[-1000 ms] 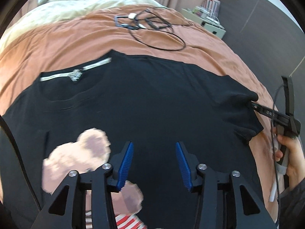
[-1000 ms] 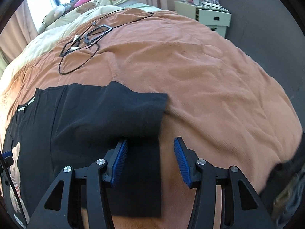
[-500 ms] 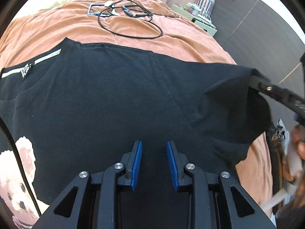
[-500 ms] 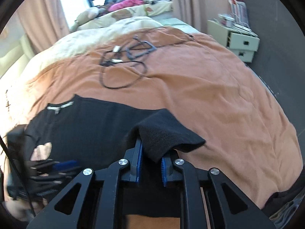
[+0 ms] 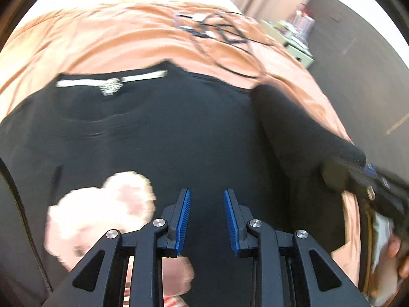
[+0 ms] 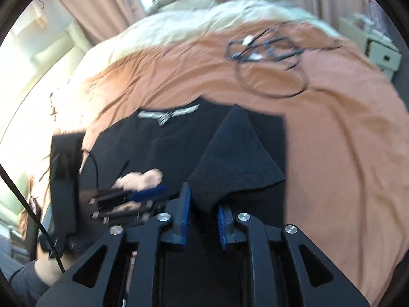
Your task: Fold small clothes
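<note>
Orange bedspread (image 6: 332, 133), black t-shirt (image 5: 179, 133), sleeve (image 6: 237, 158) lifted

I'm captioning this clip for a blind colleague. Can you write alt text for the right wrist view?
The right gripper lifts a sleeve of a black T-shirt between its blue pads, the jaws having just opened slightly. The shirt lies spread on an orange blanket; the left gripper hovers over its bear print, and a black cable lies farther back.

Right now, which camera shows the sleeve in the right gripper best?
The right wrist view: the sleeve rises in a peak from between the right gripper pads. The left wrist view shows it blurred at the frame's side.
</note>
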Demonstrator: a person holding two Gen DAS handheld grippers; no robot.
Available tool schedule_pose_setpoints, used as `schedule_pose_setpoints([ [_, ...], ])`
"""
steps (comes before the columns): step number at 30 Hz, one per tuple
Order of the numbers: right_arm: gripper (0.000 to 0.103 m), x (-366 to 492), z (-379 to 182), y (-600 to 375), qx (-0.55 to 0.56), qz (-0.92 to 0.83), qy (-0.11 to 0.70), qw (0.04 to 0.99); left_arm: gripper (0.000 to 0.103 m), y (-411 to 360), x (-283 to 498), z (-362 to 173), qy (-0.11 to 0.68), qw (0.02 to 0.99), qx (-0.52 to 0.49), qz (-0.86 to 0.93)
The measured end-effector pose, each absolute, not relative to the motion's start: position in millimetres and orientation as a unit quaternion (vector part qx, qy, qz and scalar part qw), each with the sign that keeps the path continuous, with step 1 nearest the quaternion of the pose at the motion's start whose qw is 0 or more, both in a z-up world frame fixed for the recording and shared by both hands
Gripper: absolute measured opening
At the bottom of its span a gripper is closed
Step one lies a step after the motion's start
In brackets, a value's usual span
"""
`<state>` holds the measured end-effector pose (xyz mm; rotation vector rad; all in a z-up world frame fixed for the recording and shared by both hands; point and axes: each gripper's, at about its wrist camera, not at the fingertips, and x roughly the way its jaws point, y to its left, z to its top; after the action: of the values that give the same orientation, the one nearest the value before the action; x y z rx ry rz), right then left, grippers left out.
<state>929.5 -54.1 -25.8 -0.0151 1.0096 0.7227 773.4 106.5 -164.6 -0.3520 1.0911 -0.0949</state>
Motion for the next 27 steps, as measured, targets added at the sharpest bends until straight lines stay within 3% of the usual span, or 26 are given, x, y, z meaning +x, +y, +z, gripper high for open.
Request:
schedule_pose_setpoints([
  [1, 0.027, 930, -23, -55, -0.012, 0.342, 0.469, 0.814, 0.031, 114, 772, -165, 0.517, 0.838, -0.169, -0.037],
  [3, 0.049, 933, -18, -64, -0.016, 0.337, 0.456, 0.824, 0.033, 128, 769, -166, 0.518, 0.838, -0.172, -0.021],
  [4, 0.051, 934, -17, -70, -0.015, 0.330, 0.448, 0.831, 0.038, 134, 767, -166, 0.516, 0.838, -0.176, -0.018],
  [8, 0.051, 955, -29, -111, -0.009, 0.276, 0.447, 0.851, 0.054, 140, 764, -171, 0.512, 0.840, -0.181, -0.023],
  [10, 0.051, 966, -44, -128, -0.026, 0.237, 0.455, 0.858, 0.056, 136, 766, -173, 0.511, 0.842, -0.172, -0.029],
  [20, 0.051, 986, -122, -187, -0.130, 0.177, 0.507, 0.834, 0.057, 113, 764, -194, 0.518, 0.853, -0.069, -0.009],
  [27, 0.051, 978, -118, -210, -0.140, 0.159, 0.511, 0.833, 0.057, 121, 740, -178, 0.526, 0.847, -0.072, -0.013],
])
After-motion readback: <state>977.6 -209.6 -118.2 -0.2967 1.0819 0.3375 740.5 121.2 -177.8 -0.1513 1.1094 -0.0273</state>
